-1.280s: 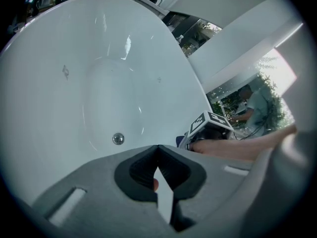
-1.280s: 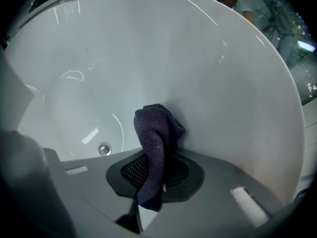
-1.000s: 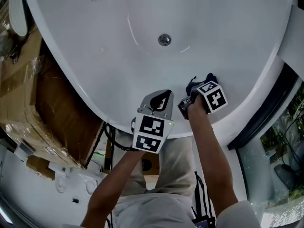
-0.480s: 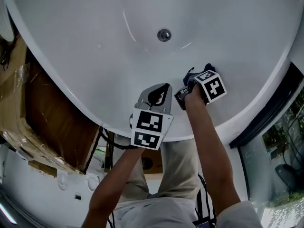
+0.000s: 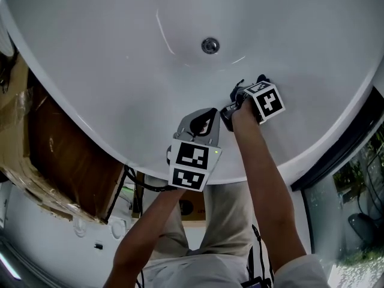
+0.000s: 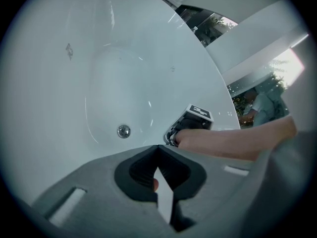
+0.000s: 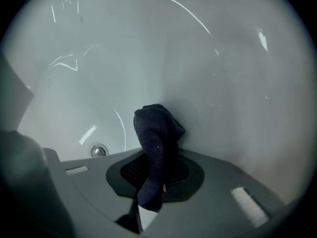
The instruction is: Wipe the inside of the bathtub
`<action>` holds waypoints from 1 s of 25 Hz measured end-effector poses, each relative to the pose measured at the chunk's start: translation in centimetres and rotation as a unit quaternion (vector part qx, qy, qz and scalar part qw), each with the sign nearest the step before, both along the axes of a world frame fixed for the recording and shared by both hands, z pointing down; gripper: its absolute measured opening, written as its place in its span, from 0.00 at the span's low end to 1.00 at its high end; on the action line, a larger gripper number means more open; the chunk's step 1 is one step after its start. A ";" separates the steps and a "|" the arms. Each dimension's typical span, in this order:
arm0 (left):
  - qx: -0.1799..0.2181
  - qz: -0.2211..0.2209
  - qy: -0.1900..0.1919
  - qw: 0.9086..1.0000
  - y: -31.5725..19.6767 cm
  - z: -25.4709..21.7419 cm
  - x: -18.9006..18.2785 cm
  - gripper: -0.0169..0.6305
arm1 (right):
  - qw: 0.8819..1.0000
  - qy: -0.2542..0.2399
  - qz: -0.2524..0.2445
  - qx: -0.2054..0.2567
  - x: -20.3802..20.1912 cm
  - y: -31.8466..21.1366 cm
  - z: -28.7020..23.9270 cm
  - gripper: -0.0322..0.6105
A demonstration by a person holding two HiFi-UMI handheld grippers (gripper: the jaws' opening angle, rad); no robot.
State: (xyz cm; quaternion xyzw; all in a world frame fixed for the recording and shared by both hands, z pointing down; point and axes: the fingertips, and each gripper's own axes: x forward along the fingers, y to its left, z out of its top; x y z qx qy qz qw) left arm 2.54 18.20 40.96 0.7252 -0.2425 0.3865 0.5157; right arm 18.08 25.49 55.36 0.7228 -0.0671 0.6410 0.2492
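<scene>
The white bathtub [image 5: 120,71] fills the head view, its drain [image 5: 210,45] near the middle. My right gripper [image 5: 243,98] is low on the tub's near inner wall, right of the drain. It is shut on a dark blue cloth [image 7: 156,133], and the cloth's bunched end presses against the white wall. The cloth [image 5: 261,79] shows as dark bits around the marker cube. My left gripper [image 5: 204,117] hovers over the near wall beside the right one, just inside the rim. Its jaws [image 6: 158,150] are shut with nothing in them. The drain [image 6: 124,131] lies ahead of it.
Plastic-wrapped cardboard boxes [image 5: 36,131] stand against the tub's left side. A dark window frame [image 5: 336,143] runs along the right rim. A black cable [image 5: 141,182] hangs below the near rim by the person's legs.
My right gripper has slid the cloth up the tub wall, closer to the drain. The left gripper has stayed about where it was.
</scene>
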 end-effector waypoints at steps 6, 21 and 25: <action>-0.003 0.003 -0.007 1.000 0.4 0.9 0.0 0.02 | 1.000 -0.009 0.004 0.001 -0.3 -0.5 1.7 0.13; -0.007 0.005 -0.015 1.000 -0.4 3.3 0.4 0.02 | 1.000 -0.018 0.017 0.020 -0.4 -2.5 6.4 0.13; -0.011 0.004 -0.017 1.000 -0.1 3.7 0.1 0.02 | 0.999 -0.021 0.034 0.021 -1.0 -2.5 7.9 0.13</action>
